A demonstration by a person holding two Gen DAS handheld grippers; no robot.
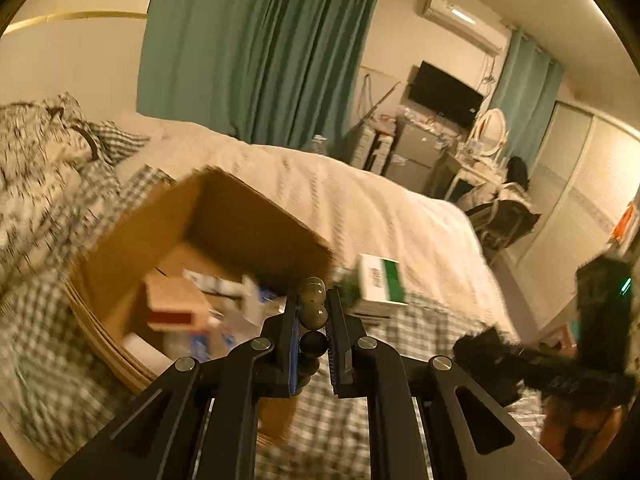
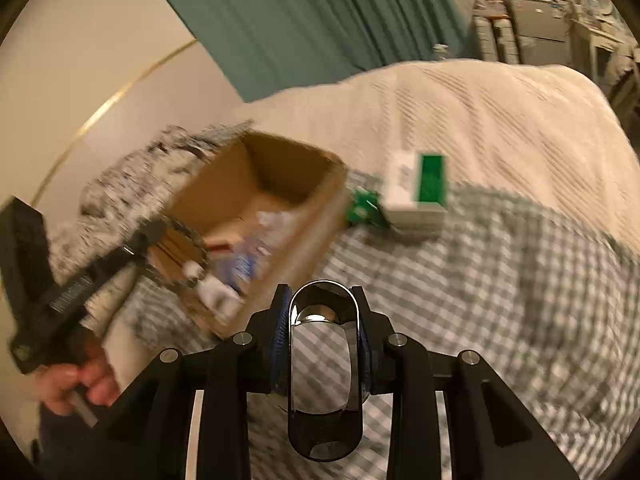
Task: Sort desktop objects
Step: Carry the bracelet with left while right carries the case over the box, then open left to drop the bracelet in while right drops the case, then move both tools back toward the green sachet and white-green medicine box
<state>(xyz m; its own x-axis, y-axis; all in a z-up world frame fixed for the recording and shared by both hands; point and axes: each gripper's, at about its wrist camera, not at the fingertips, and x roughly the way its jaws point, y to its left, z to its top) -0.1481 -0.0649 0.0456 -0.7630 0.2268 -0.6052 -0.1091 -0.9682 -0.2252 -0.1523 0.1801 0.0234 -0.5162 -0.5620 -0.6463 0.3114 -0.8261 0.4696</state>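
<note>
An open cardboard box [image 1: 248, 216] lies on the checked bedspread and holds several small packets; it also shows in the right wrist view [image 2: 296, 168]. My left gripper [image 1: 314, 304] is shut on a string of dark round beads [image 1: 313, 314], held near the box's right corner. My right gripper [image 2: 324, 312] is shut on a shiny oval metal object [image 2: 324, 364], held above the bedspread in front of the box. A white and green carton [image 1: 380, 284] lies right of the box; it also shows in the right wrist view [image 2: 420, 188]. A small green packet [image 2: 362, 206] lies beside it.
The bed has a checked cover [image 2: 500, 300] and a white quilt [image 2: 480, 112]. Rumpled patterned bedding [image 1: 36, 184] lies left of the box. Teal curtains [image 1: 260, 48], a television [image 1: 444, 92] and a dressing table [image 1: 480, 160] stand beyond the bed.
</note>
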